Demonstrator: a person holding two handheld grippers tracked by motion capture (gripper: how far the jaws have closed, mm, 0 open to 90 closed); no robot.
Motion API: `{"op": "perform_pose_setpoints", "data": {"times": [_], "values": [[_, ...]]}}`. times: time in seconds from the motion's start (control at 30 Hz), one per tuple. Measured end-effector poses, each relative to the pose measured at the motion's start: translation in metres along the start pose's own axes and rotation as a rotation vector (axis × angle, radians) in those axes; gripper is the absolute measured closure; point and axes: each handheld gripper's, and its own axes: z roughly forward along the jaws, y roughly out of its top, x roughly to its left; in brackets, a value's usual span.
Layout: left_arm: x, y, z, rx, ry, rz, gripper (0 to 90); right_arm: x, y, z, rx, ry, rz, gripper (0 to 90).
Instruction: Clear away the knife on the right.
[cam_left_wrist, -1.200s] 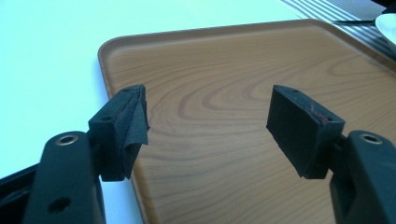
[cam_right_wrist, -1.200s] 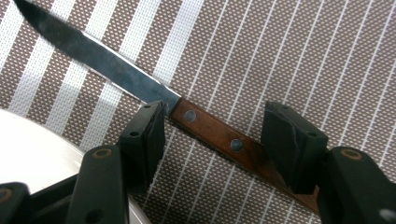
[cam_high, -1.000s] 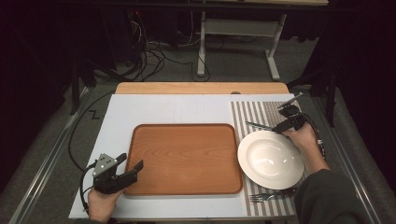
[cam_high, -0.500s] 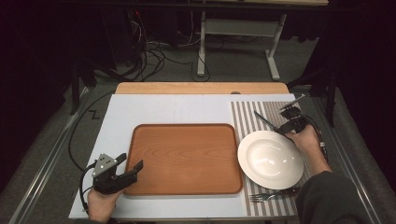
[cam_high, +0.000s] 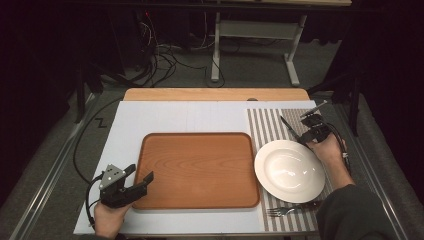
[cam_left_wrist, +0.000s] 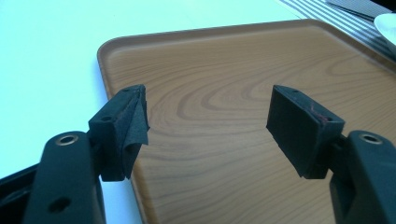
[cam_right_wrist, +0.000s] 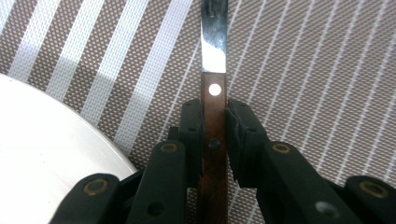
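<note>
right gripper (cam_right_wrist: 215, 126): just closed, clamped on knife (cam_right_wrist: 214, 93) handle, placemat (cam_high: 270, 125) far-right edge | left gripper (cam_left_wrist: 208, 121): released, over tray (cam_left_wrist: 224, 93) near-left corner

The right gripper (cam_right_wrist: 215, 126) has just closed its jaws on the wooden handle of a table knife (cam_right_wrist: 214, 93), which now sits clamped between the two black pads. A second ago the jaws stood apart around that handle. The knife's blade, earlier lying flatter across the striped placemat (cam_high: 272, 125) ahead of the gripper, now points more steeply up and away from the gripper's front.
</note>
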Motion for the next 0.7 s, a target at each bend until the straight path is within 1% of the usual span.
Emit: {"op": "perform_pose_setpoints", "data": {"times": [0.07,0.1,0.13,0.17,0.2,0.23,0.27,0.33,0.37,0.4,0.43,0.47,0.5,0.53,0.6,0.63,0.7], "values": [[0.0,0.0,0.0,0.0,0.0,-0.001,30.1,-0.002,-0.001,-0.005,-0.022,-0.003,0.005,78.0],[0.0,0.0,0.0,0.0,0.0,-0.001,30.1,-0.002,-0.001,-0.005,-0.022,-0.003,0.005,78.0],[0.0,0.0,0.0,0.001,0.0,-0.001,30.1,-0.002,-0.001,-0.008,-0.033,-0.009,0.008,78.0],[0.0,0.0,0.0,0.001,0.0,0.0,30.1,-0.004,-0.003,-0.015,-0.064,-0.009,0.017,78.0],[0.0,0.0,0.0,0.0,0.001,0.001,30.1,-0.004,-0.004,-0.018,-0.078,-0.012,0.018,78.0],[0.0,0.0,0.0,0.0,0.001,0.001,30.1,-0.004,-0.004,-0.018,-0.078,-0.012,0.018,78.0],[0.0,0.0,0.0,-0.001,0.001,0.001,30.1,-0.005,-0.004,-0.021,-0.09,-0.012,0.019,78.0],[0.0,0.0,0.0,-0.001,0.001,0.001,30.1,-0.005,-0.006,-0.027,-0.112,-0.008,0.023,78.0],[0.0,0.0,-0.001,-0.002,0.003,0.0,30.1,-0.005,-0.008,-0.033,-0.136,0.001,0.024,78.0],[0.0,0.0,-0.001,-0.002,0.003,0.0,30.1,-0.005,-0.008,-0.033,-0.136,0.001,0.024,78.0],[0.0,0.0,-0.001,-0.003,0.003,-0.001,30.1,-0.005,-0.009,-0.037,-0.146,0.006,0.031,78.0],[0.0,0.0,-0.001,-0.005,0.003,-0.003,30.1,-0.003,-0.011,-0.043,-0.164,0.009,0.02,78.0],[0.0,0.0,-0.001,-0.005,0.003,-0.003,30.1,-0.003,-0.011,-0.043,-0.164,0.009,0.02,78.0],[0.0,0.0,-0.002,-0.006,0.004,-0.002,30.1,0.001,-0.013,-0.05,-0.179,0.013,0.004,78.0],[0.0,0.0,-0.002,-0.007,0.004,-0.002,30.1,0.002,-0.014,-0.052,-0.184,0.015,0.002,78.0],[0.0,0.0,-0.002,-0.007,0.003,-0.003,30.1,0.007,-0.017,-0.059,-0.202,0.025,-0.009,78.0],[0.0,0.0,-0.002,-0.008,0.003,-0.003,30.1,0.009,-0.018,-0.061,-0.208,0.028,-0.015,78.0]]}}
